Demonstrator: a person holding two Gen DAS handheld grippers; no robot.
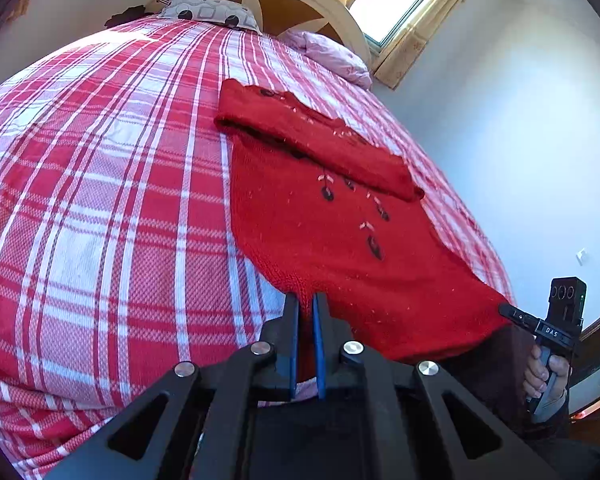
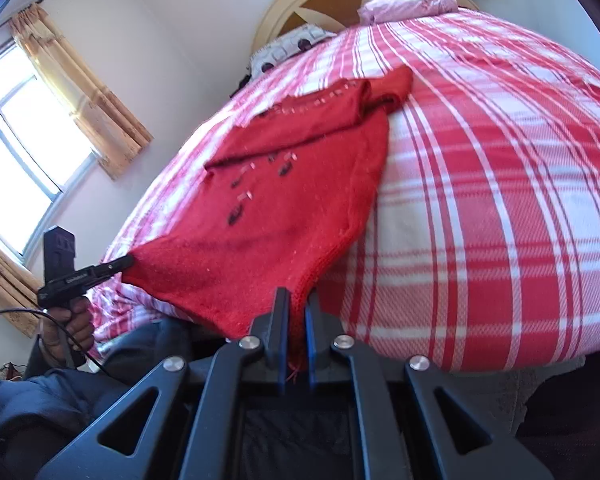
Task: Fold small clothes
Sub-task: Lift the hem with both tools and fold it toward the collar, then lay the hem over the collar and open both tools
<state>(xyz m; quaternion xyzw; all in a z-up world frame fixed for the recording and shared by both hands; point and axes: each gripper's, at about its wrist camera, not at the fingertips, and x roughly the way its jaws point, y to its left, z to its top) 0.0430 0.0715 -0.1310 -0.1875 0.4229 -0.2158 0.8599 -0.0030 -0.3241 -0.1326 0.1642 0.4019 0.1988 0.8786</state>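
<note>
A red sweater [image 1: 332,216] lies on the plaid bed [image 1: 100,200], sleeves folded across its chest, its hem drawn toward the near edge. The left tongs [image 1: 306,304] are clenched on one hem corner, and the right tongs [image 2: 296,300] pinch the other corner, knit caught between the blue pads.

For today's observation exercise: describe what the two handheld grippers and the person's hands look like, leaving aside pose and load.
Left gripper and right gripper: black angular linkages, silver round bolts, blue-lined fingers. Seen from across, each has a pistol grip, a boxy black top and white lettering. A thin black cable trails by the bare left hand.
</note>
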